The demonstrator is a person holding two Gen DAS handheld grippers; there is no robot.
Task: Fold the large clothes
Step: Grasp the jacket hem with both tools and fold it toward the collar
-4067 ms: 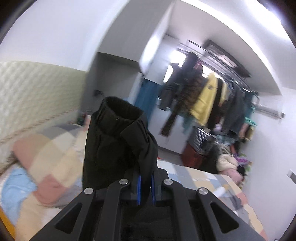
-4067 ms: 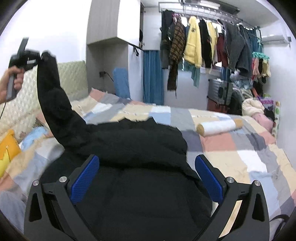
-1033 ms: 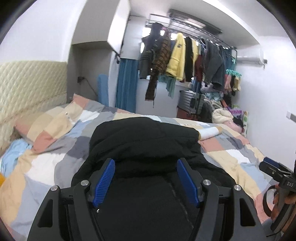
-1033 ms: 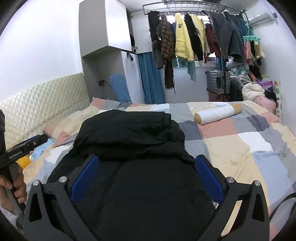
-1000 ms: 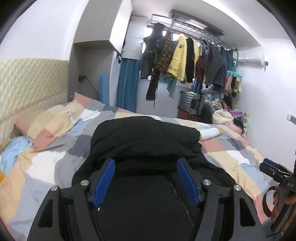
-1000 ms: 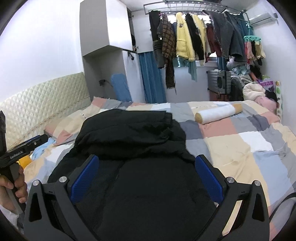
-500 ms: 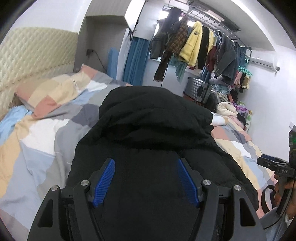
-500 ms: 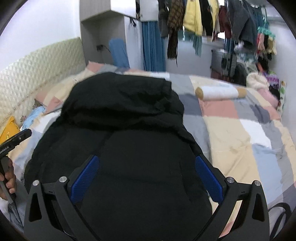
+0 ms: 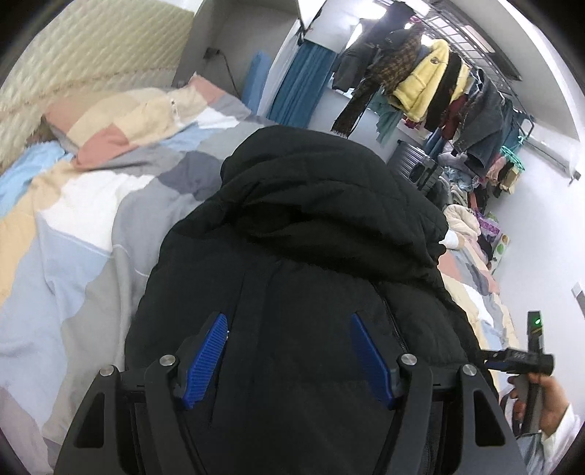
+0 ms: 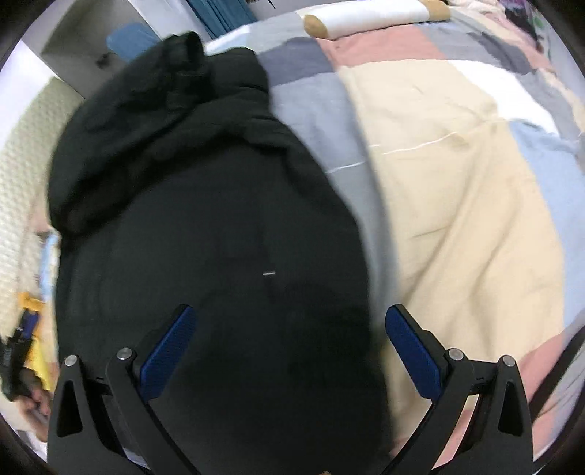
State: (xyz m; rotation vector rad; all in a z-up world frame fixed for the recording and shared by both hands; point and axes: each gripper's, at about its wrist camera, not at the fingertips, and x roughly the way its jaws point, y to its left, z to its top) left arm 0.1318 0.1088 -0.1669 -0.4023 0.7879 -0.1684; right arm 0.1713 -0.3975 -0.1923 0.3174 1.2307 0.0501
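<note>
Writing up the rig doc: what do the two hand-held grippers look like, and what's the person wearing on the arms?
Both the left hand-held gripper and right hand-held gripper are black, angular linkage frames with silver pivot bolts and ribbed blue pads on the fingers. In the left wrist view, the right one's black handle carries a small green light and white lettering, too small to read. A white sleeve shows at that wrist. No cables visible.

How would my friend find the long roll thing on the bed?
Start at the big bed with the patchwork quilt of pastel squares. Look past the black puffy jacket to the quilt's far edge. There lies a white cylinder bolster with tan ends, the only roll-shaped thing on the bed.
</note>
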